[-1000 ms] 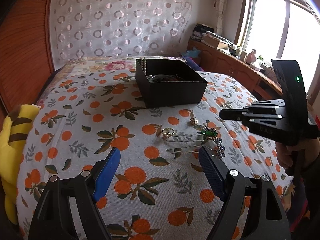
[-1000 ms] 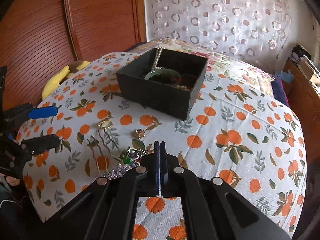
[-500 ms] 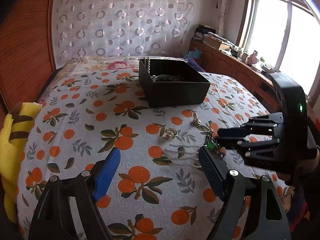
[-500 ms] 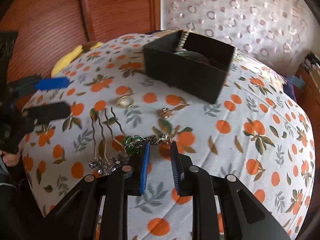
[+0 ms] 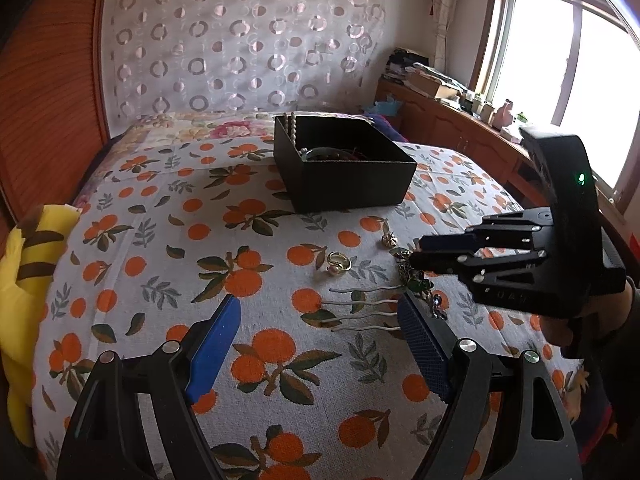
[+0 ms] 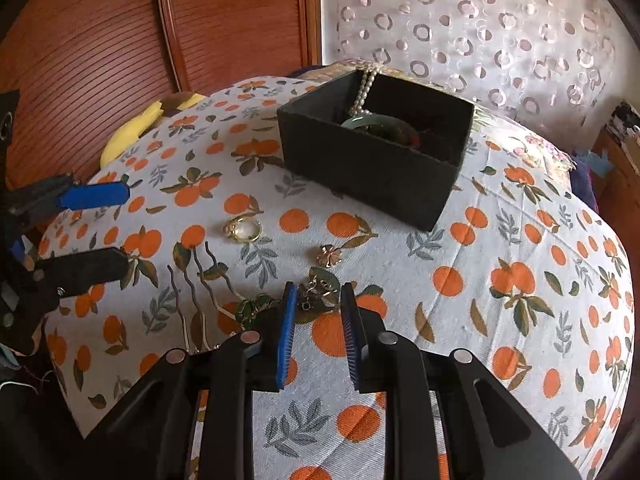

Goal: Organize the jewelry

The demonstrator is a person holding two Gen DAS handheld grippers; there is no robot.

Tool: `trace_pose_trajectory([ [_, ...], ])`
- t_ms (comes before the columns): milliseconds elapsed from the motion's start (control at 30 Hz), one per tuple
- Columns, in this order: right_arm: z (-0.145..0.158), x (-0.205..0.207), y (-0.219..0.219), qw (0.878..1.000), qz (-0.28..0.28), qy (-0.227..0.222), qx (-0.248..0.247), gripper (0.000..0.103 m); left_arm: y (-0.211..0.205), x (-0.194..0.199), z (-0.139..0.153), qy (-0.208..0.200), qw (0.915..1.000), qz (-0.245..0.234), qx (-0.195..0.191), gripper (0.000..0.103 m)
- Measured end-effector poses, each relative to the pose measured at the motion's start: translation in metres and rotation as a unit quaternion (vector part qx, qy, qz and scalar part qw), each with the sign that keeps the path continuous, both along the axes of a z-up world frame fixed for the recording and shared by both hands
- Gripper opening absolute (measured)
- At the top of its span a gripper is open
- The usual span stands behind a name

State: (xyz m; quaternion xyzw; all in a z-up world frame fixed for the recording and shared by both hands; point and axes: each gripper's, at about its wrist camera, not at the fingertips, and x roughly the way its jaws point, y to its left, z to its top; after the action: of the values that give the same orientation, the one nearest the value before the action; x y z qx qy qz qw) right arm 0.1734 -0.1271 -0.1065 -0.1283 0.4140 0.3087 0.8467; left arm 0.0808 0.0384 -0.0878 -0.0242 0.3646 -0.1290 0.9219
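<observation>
A black box [image 5: 344, 166] [image 6: 372, 160] stands on the orange-print bedspread, holding a pearl string [image 6: 362, 88] and a green bangle [image 6: 380, 126]. In front of it lie a gold ring [image 5: 339, 263] [image 6: 242, 229], a small gold clover charm [image 6: 328, 255] [image 5: 388, 239], a chain piece with a green stone [image 6: 256, 308] [image 5: 416, 276] and a wavy-pronged hair comb [image 5: 360, 312] [image 6: 196, 292]. My right gripper [image 6: 318, 296] [image 5: 416, 252] is open, low over the chain, its pads either side of the chain links. My left gripper [image 5: 320, 320] is open and empty above the comb.
A yellow plush toy [image 5: 24, 272] [image 6: 148, 120] lies at the bed's left edge by the wooden headboard [image 5: 44, 92]. A patterned curtain [image 5: 240, 40] hangs behind. A wooden counter with clutter [image 5: 440, 92] runs under the window at right.
My right gripper went from shut to open, came down towards the bedspread and now straddles the chain. My left gripper stayed open and shifted slightly.
</observation>
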Motion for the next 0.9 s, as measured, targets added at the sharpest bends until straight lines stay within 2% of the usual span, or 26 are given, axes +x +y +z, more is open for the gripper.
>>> trace_pose_trajectory([
  [300,-0.007,0.004,0.010,0.997,-0.034,0.063,0.036,0.025,0.003,-0.002,-0.001,-0.002,1.0000,0.004,-0.003,0.077],
  [467,-0.007,0.015,0.022,0.996,-0.045,0.067,0.025,0.025,0.008,-0.004,0.002,-0.005,0.9999,0.007,-0.006,0.077],
  [533,-0.007,0.015,0.028,0.998,-0.040,0.056,0.003,0.024,0.010,-0.005,0.003,-0.005,0.9999,0.008,-0.008,0.077],
  [600,-0.008,0.009,0.033,0.998,-0.033,0.033,-0.030,0.016,0.012,-0.005,0.003,-0.006,0.9999,0.009,-0.010,0.077],
  [667,-0.007,0.003,0.034,0.999,-0.022,0.024,-0.043,0.015,0.013,-0.006,0.004,-0.007,0.9999,0.010,-0.012,0.077],
  [800,-0.005,-0.004,0.032,0.999,-0.020,0.010,-0.044,0.012,0.014,-0.006,0.005,-0.009,0.9998,0.010,-0.014,0.077],
  [833,-0.003,-0.004,0.030,0.999,-0.021,0.011,-0.040,0.000,0.014,-0.006,0.005,-0.009,0.9998,0.010,-0.014,0.077],
  [900,0.003,-0.005,0.027,0.999,-0.022,0.004,-0.029,0.000,0.014,-0.005,0.005,-0.008,0.9998,0.010,-0.013,0.077],
])
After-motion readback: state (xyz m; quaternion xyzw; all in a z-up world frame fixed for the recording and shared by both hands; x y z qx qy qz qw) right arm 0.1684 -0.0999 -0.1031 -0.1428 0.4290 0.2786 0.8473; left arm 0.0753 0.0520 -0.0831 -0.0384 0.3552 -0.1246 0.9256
